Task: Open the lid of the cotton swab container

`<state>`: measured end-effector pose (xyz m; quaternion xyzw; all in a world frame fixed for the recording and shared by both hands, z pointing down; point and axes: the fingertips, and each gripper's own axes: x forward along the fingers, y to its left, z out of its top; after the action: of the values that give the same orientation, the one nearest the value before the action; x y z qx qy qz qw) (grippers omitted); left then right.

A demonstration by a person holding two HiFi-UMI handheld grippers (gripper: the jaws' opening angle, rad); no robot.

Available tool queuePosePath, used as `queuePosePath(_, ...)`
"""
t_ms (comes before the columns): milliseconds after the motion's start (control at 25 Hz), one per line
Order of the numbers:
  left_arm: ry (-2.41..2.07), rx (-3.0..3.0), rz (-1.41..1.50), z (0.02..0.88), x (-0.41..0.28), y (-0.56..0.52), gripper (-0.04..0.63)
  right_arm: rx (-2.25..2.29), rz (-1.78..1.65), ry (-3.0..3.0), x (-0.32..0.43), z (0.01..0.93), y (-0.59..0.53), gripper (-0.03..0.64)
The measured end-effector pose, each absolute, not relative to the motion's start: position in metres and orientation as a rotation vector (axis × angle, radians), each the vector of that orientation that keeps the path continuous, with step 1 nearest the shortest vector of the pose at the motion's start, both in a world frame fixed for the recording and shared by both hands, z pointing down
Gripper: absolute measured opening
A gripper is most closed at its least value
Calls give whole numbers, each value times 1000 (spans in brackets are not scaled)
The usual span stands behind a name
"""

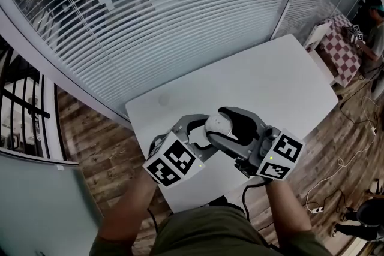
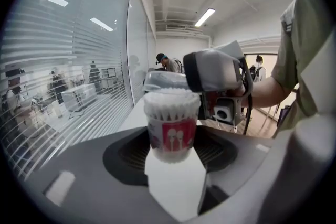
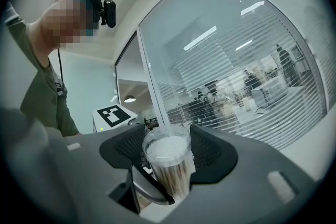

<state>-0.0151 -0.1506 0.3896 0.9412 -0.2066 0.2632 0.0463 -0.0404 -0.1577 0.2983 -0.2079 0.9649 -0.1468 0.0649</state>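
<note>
Left gripper view shows my left gripper point(image 2: 171, 155) closed round the lower body of the cotton swab container point(image 2: 170, 136), holding it upright at its red label. My right gripper point(image 3: 168, 152) is clamped on the clear lid point(image 2: 160, 81) at the container's top. The lid sits tilted just above the swab tips, and I cannot tell whether it is free of the container's rim. The white table point(image 1: 270, 81) lies below the container.
</note>
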Motion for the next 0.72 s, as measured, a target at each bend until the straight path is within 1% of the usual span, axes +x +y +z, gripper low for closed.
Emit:
queuePosePath(320,-627,2874,729,386,-14,-150,261,-656,-378,2883,-36,286,-158,278)
queuePosePath(720,-668,2875,722,385,-22,-155,261,-676,-366,2860,-25,278,-156,279)
